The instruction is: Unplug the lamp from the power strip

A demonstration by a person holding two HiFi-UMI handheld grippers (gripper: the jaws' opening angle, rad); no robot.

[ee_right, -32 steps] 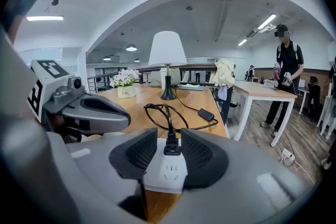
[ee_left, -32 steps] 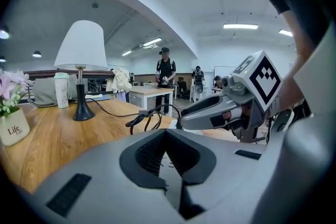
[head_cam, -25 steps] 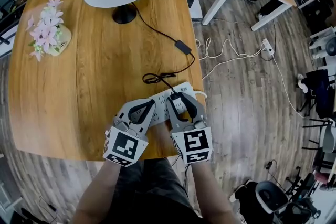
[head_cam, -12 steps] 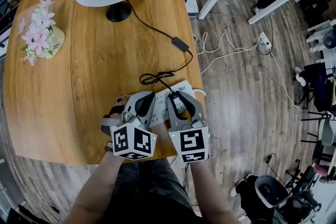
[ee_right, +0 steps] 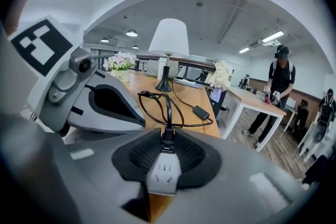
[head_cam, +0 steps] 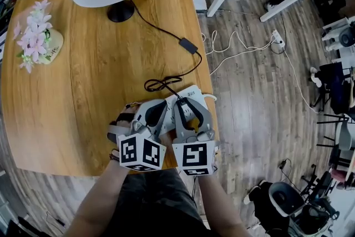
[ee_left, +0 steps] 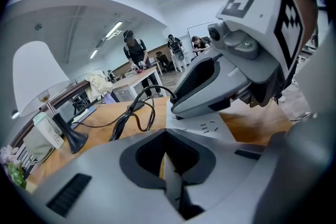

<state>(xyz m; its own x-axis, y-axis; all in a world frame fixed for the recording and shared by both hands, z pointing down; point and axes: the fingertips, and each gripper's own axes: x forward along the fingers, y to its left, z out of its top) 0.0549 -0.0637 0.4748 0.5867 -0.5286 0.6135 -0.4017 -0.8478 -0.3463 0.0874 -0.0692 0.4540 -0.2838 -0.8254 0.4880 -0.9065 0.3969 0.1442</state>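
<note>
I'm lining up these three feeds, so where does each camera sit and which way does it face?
Head view: on the person's head, facing steeply down at the table, power strip, both forearms, left gripper and right gripper.
Left gripper view: on the left gripper, along its shut fingers toward the lamp; right gripper shows.
Right gripper view: on the right gripper, along fingers closing on the plug; left gripper shows.
Both gripper views share the coiled cord and lamp.

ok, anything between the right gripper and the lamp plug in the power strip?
Nothing visible. The right gripper's jaws are closing with the plug between them, seated in the power strip. The looped cord lies beyond the jaws. The left gripper sits alongside over the strip, out of the way.
</note>
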